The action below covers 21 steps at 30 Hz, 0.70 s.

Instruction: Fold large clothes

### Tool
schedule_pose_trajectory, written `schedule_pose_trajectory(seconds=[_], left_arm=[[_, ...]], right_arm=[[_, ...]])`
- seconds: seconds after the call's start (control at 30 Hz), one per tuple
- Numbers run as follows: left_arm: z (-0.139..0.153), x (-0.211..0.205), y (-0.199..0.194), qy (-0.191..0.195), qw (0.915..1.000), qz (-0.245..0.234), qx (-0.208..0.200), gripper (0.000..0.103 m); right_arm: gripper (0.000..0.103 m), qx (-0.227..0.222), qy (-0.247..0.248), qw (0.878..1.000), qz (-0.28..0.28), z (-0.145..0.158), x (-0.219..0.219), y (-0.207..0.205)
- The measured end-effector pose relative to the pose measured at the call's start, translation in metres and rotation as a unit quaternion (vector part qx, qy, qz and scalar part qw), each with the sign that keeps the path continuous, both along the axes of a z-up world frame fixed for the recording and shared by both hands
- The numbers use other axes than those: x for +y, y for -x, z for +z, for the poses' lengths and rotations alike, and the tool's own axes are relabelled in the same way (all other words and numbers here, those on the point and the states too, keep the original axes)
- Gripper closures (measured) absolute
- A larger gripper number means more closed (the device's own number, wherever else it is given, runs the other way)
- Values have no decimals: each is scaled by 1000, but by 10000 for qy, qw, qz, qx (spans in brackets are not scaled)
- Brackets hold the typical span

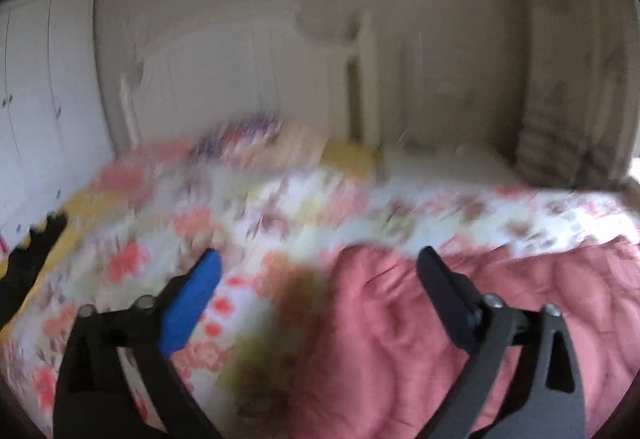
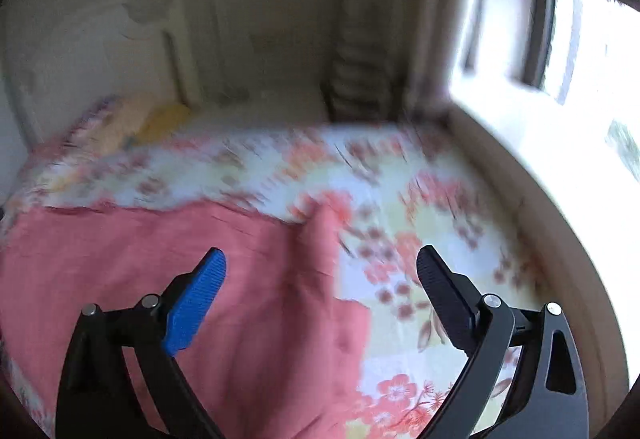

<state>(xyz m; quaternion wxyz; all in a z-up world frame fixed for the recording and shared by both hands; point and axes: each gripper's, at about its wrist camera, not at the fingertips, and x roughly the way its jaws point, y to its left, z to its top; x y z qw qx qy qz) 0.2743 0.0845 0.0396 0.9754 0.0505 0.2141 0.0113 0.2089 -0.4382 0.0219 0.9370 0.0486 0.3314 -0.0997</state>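
Observation:
A large pink garment (image 1: 460, 319) lies crumpled on a bed with a floral sheet (image 1: 240, 223). In the left wrist view it fills the lower right; my left gripper (image 1: 320, 259) is open and empty above its left edge. In the right wrist view the pink garment (image 2: 180, 259) covers the lower left of the bed, over the floral sheet (image 2: 420, 207). My right gripper (image 2: 320, 259) is open and empty above the garment's right edge. Both views are blurred by motion.
A white headboard (image 1: 248, 79) and pillows (image 1: 256, 139) stand at the far end of the bed. White wardrobe doors (image 1: 36, 111) are on the left. A curtain (image 2: 368, 51) and a bright window (image 2: 560, 79) with a sill are on the right.

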Motion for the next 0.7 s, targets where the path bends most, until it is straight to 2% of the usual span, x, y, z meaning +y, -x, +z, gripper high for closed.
schedule_pose_trajectory(seconds=[0.03,0.1,0.2,0.3,0.37,0.4,0.43,0.5,0.7], left_arm=[[6,-12,10,-119,9997,-181,-141,2],[8,-48,22,-632,9965,-525,-180,2],[-5,-102,25,-1289,9860,-1043,189,2],[-33,-135,16,-1712,9756,-1265,547,2],[-71,-144,-1,-1805,9675,-1358,1140,2],[-85,-142,-5,-1682,9689,-1354,1206,2],[-89,-135,-6,-1488,9729,-1310,1189,2],[-88,-132,-8,-1335,9747,-1276,1260,2],[-89,-129,-6,-1372,9749,-1255,1226,2]], right_arm=[[10,-117,65,9993,360,9,21,4],[10,-125,254,9943,1027,14,65,3],[10,112,354,9828,1811,7,124,-11],[10,472,825,9722,2140,-20,171,-32],[6,895,1216,9633,2220,-60,187,-48],[5,820,1144,9644,2238,-75,186,-51],[5,707,964,9678,2214,-81,182,-52],[5,810,624,9704,2190,-83,173,-58],[5,824,493,9708,2200,-86,170,-62]])
